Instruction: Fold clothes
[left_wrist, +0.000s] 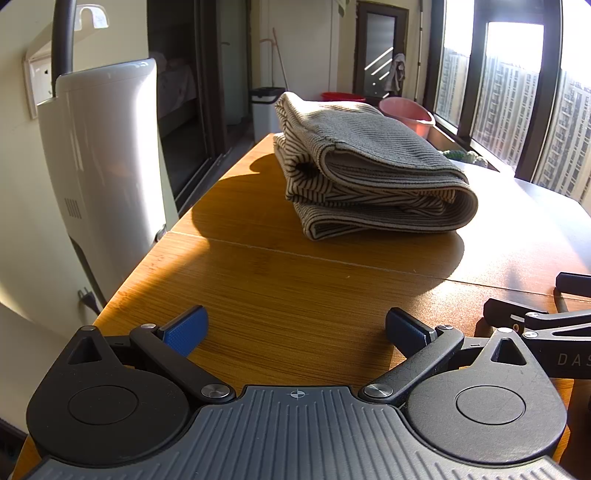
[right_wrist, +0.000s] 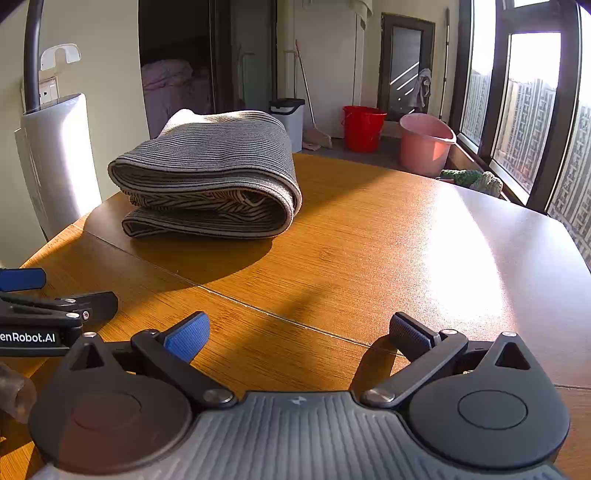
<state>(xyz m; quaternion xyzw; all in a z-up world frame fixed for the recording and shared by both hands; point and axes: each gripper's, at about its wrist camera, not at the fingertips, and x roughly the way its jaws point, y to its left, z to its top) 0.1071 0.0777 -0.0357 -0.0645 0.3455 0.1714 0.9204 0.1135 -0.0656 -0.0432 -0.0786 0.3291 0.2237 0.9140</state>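
A striped grey and cream garment (left_wrist: 369, 173) lies folded in a thick bundle on the wooden table (left_wrist: 295, 288), towards its far side. My left gripper (left_wrist: 295, 328) stands open near the table's front edge, well short of the bundle, with nothing between its blue pads. In the right wrist view the same folded garment (right_wrist: 207, 173) sits at the far left of the table (right_wrist: 369, 240). My right gripper (right_wrist: 299, 332) is open too, empty, and hovers low over the bare wood. Each gripper shows at the edge of the other's view.
A white upright appliance (left_wrist: 107, 166) stands against the table's left edge. Beyond the table are a pink bucket (right_wrist: 424, 144), a red bucket (right_wrist: 362, 127), a white bin (right_wrist: 290, 118) and a broom. Large windows line the right side. Bright sun glares on the table's right half.
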